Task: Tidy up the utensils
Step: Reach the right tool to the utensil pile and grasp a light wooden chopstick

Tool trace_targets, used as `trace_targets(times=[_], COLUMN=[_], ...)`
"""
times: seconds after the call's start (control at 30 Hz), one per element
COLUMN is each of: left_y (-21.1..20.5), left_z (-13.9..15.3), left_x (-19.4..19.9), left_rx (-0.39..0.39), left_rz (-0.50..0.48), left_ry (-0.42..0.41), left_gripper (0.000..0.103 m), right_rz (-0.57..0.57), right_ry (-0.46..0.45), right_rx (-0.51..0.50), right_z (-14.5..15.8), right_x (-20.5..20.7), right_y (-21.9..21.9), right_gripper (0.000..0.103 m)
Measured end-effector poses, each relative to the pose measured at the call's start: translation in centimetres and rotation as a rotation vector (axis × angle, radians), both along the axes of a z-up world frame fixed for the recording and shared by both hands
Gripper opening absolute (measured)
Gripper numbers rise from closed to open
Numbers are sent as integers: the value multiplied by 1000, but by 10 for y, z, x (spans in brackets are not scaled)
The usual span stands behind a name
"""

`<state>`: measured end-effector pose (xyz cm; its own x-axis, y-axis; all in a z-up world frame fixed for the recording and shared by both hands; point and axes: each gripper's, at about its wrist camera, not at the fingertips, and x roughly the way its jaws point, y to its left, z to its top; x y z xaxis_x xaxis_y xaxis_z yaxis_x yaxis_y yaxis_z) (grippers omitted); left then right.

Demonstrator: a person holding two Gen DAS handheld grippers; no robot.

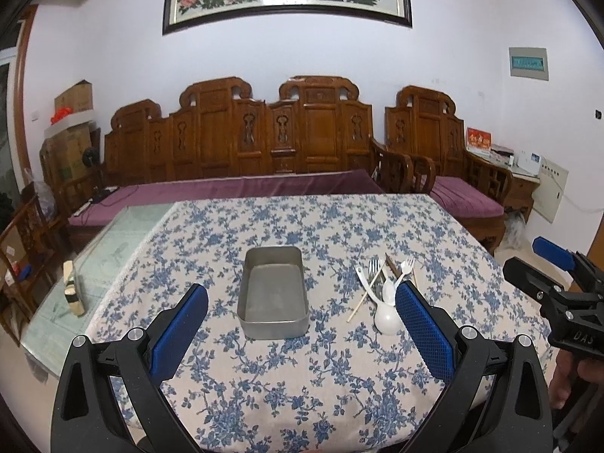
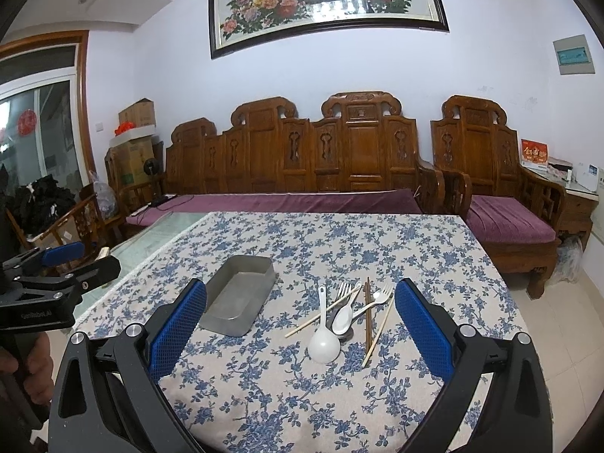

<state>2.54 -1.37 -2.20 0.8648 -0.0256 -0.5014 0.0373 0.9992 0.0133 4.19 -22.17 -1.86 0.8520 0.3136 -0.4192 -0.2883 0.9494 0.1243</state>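
Note:
An empty grey metal tray [image 1: 273,326] [image 2: 226,326] sits mid-table on the blue-flowered cloth. Right of it lies a heap of utensils: a large white ladle spoon [image 1: 387,319] [image 2: 324,343], a smaller spoon [image 2: 344,317], metal and white forks [image 1: 373,268] [image 2: 381,294], light and dark chopsticks [image 2: 367,317]. My left gripper [image 1: 302,302] hovers open in front of the tray, its right pad near the ladle. My right gripper [image 2: 300,298] hangs open above the near side of the utensil heap. Neither holds anything.
The table [image 1: 339,222] has bare glass at its left with a small wooden block [image 1: 73,288]. Behind stand a carved wooden bench [image 2: 302,158] with purple cushions and an armchair [image 2: 502,196]. Boxes [image 2: 134,143] are stacked at the back left. A hand holds each gripper's handle.

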Motion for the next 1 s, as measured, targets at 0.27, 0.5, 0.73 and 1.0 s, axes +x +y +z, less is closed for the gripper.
trace_targets(times=[0.27,0.5,0.73,1.0], left_y=[-2,-8,-15,-35], left_z=[-24,-45,-62,-91], left_x=[24,45,69,106], left_rx=[-15,-15,-5,20], left_rz=[-21,-45,-50,-92], left_ry=[57,106,143,207], left_gripper=[96,96,96,96], right_rz=[41,79,87,95], right_ry=[66,126,177,242], right_rx=[-17,-43,-67,-100], right_z=[-32,-59,-83,-120], right_x=[31,70,120,180], right_y=[-2,0,-7,-19], right_gripper=[78,64,58,50])
